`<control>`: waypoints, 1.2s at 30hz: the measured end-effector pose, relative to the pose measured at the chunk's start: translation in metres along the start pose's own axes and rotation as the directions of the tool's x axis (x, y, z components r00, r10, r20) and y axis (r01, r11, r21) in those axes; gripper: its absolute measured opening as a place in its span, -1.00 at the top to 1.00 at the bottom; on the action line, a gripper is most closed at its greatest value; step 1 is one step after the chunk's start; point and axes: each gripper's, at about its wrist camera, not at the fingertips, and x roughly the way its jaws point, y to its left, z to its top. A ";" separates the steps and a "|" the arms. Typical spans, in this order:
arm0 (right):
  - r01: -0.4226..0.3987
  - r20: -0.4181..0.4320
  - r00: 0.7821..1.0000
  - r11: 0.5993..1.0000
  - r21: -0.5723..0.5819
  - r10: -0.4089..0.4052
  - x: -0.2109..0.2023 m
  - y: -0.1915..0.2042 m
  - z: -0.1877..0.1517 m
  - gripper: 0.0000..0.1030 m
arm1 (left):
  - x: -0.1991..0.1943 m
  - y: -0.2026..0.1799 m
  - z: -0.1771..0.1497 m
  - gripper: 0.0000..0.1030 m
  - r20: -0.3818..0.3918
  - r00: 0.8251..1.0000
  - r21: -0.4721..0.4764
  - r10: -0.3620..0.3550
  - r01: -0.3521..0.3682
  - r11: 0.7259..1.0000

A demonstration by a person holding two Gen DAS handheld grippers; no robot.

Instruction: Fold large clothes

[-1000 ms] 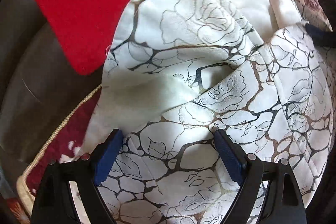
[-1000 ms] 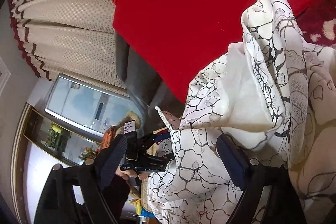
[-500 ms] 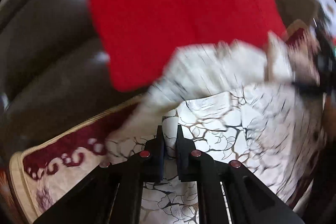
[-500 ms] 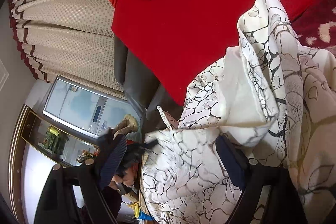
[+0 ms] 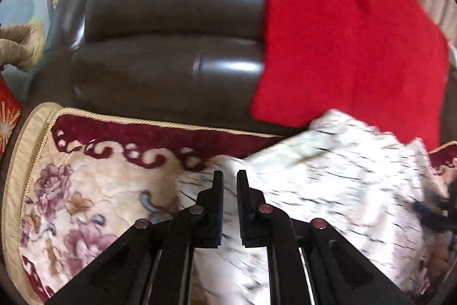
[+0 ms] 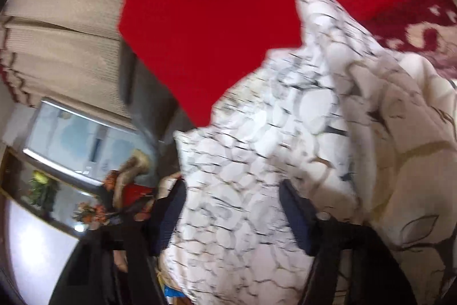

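We hold the left claw (image 5: 230, 185) nearly closed, its jaws having just eased apart a little, a fold of the white cloth with dark vein-like print (image 5: 328, 185) pinched between its pads. The cloth lies heaped on the floral cream-and-maroon sofa cover (image 5: 85, 190), before the red cushion (image 5: 342, 33). Our right claw (image 6: 231, 207) has just been closing; blurred cloth fills the gap, and we cannot tell whether the pads press it.

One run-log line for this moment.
left gripper: pinching white patterned garment | right gripper: closing around garment fold, pads not seen pressing | sofa
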 end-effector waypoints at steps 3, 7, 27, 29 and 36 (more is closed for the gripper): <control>0.059 0.001 0.998 0.997 -0.048 -0.059 -0.005 0.006 -0.006 0.01 | -0.025 -0.033 -0.018 -0.16 0.032 0.997 0.034 -0.067 0.066 0.997; 0.058 0.061 0.997 0.992 -0.114 -0.051 -0.028 0.020 -0.021 -0.01 | -0.041 -0.056 -0.051 -0.56 0.103 0.991 0.051 -0.085 0.080 0.996; -0.112 0.084 0.990 0.993 0.024 0.109 -0.164 -0.029 -0.106 -0.57 | -0.084 -0.049 -0.184 -0.68 0.035 0.986 -0.371 -0.164 0.165 0.914; -0.130 0.085 0.989 0.987 0.093 0.122 -0.168 -0.040 -0.119 -0.59 | -0.079 -0.046 -0.210 -0.68 0.038 0.975 -0.499 -0.220 0.209 0.841; -0.031 0.079 0.997 0.987 0.156 0.019 -0.133 -0.052 -0.127 -0.59 | -0.044 -0.026 -0.241 -0.68 0.208 0.930 -0.716 -0.302 0.355 0.601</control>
